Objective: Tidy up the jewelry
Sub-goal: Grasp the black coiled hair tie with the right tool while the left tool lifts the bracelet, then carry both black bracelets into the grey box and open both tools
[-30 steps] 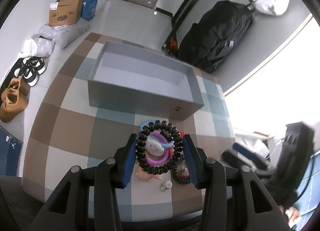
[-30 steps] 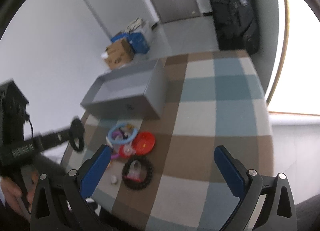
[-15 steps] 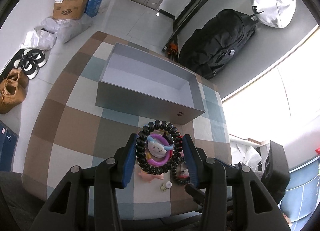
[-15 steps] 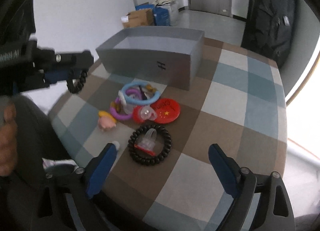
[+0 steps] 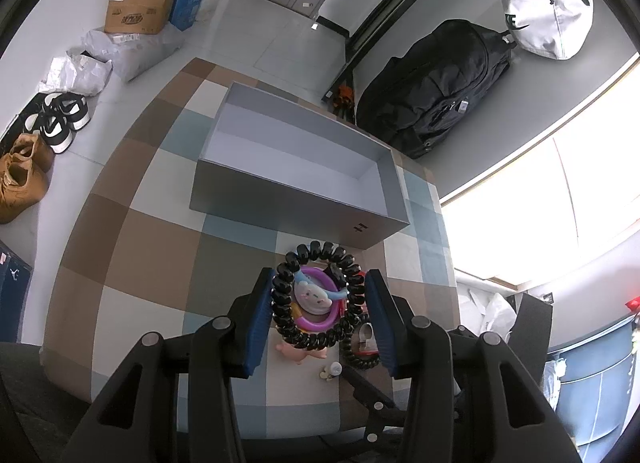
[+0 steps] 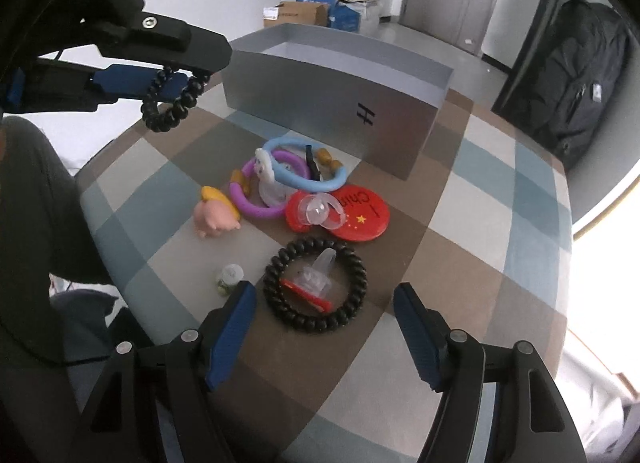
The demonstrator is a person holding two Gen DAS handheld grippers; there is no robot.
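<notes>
1. My left gripper (image 5: pixel 319 305) is clamped on a black beaded bracelet (image 5: pixel 318 295), ring held upright between the blue pads, up in the air above the table.
2. My right gripper (image 6: pixel 326 337) is spread wide with nothing in it, low over a second black beaded bracelet (image 6: pixel 316 289) lying flat on the checkered tablecloth (image 6: pixel 472 231).
3. A small clear-and-red piece (image 6: pixel 314 281) sits inside that ring; I can't make out what.
4. Just beyond: red disc (image 6: pixel 358 217), purple ring (image 6: pixel 260 187), blue ring (image 6: pixel 308 165), pink pig toy (image 6: pixel 214 215).
5. The grey box (image 6: pixel 340 93) stands open behind the pile.
</notes>
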